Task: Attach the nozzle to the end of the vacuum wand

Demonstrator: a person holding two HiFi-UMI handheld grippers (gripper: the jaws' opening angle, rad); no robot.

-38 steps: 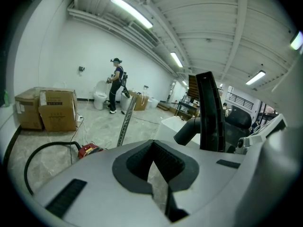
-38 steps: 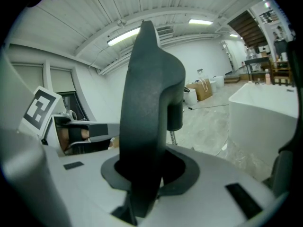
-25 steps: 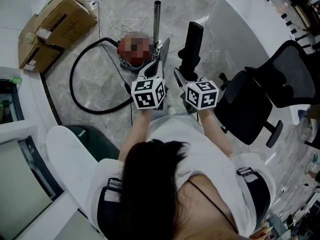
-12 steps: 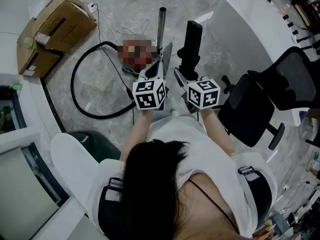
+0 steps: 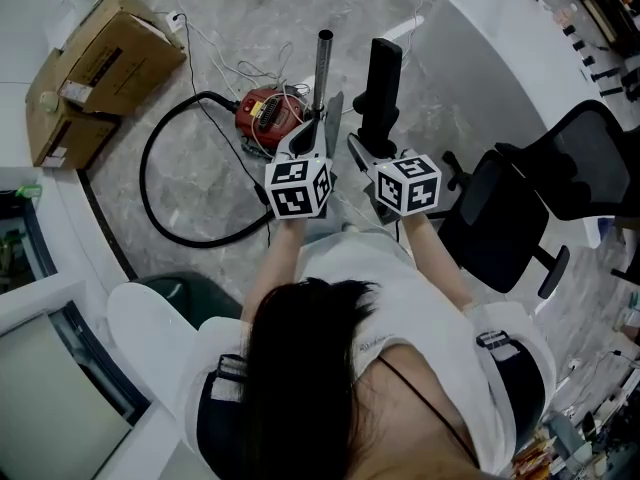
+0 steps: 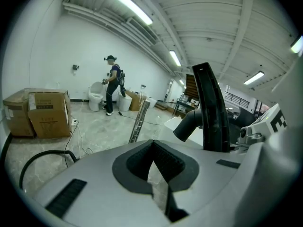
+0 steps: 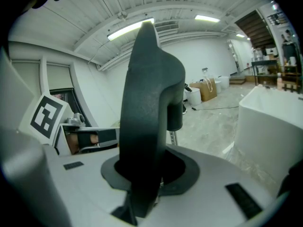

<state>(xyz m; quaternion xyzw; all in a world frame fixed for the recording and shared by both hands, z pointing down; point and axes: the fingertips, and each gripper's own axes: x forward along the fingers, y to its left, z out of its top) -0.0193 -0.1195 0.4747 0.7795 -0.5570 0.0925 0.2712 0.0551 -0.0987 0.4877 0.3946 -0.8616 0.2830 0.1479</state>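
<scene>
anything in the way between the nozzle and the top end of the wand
Nothing visible does. The nozzle, clamped in the right gripper, stands beside the wand in the head view, with an open gap between them. The shut left gripper sits lower, near the wand's shaft.

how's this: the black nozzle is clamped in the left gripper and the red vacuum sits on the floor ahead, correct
Not quite. The black nozzle is clamped in the right gripper, not the left, as the right gripper view shows; the left gripper is shut on nothing. The red vacuum does sit on the floor ahead.
</scene>
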